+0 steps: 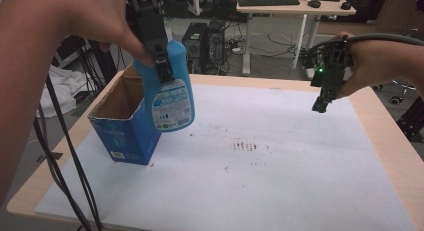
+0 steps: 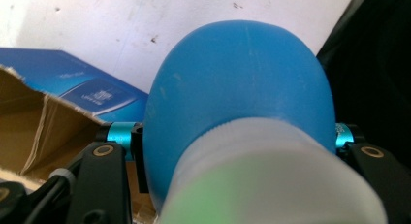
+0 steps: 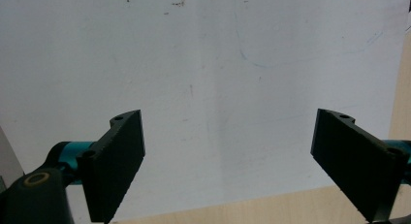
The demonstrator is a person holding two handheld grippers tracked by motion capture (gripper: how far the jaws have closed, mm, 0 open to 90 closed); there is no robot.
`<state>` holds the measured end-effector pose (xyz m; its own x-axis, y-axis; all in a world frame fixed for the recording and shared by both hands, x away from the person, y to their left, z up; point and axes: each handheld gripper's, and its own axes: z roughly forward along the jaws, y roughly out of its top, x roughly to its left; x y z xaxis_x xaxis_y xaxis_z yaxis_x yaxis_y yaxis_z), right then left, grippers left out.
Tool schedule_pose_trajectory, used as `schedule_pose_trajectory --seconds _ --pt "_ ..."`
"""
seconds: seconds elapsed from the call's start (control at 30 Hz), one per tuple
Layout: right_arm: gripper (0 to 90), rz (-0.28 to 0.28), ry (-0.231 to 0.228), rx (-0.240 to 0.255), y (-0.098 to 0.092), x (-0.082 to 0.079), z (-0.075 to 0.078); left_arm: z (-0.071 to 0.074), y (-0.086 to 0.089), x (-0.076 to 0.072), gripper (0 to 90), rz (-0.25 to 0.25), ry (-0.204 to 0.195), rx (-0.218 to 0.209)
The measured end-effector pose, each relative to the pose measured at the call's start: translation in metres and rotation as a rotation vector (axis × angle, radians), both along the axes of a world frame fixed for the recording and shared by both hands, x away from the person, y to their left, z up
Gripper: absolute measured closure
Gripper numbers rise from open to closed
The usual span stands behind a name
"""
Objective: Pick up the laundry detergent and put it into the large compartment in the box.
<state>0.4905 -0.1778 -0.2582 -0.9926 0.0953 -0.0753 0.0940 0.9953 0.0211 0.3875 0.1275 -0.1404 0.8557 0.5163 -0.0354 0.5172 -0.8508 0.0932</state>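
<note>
L gripper (image 1: 162, 66) clamps blue bottle (image 1: 172, 96) above open carton (image 1: 125, 126); R gripper (image 3: 228, 166) spread, empty. Risk: bottle may slip or tip the carton.

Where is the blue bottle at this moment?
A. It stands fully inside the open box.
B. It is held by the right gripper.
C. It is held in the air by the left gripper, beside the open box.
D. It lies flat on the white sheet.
C: the left gripper is clamped on the blue bottle, which hangs above the white sheet next to the open box, while the right gripper is open with nothing in it.
</note>
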Motion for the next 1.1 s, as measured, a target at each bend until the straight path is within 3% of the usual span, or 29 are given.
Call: schedule_pose_trajectory --seconds 0.43,0.7,0.8,1.1 --pt "11.2 -0.009 0.003 -0.008 0.003 0.001 -0.004 0.029 0.04 0.009 40.2 0.162 -0.029 -0.026" --pt "11.2 -0.008 0.009 -0.009 0.003 0.002 -0.006 0.033 0.069 0.016 40.2 0.272 -0.024 -0.031" --pt "11.3 -0.007 0.007 -0.008 0.003 0.002 -0.006 0.033 0.078 0.019 40.2 0.307 -0.026 -0.015" --pt "11.2 -0.001 0.006 -0.011 0.007 0.001 -0.007 0.033 0.099 0.026 40.2 0.365 -0.031 0.003"
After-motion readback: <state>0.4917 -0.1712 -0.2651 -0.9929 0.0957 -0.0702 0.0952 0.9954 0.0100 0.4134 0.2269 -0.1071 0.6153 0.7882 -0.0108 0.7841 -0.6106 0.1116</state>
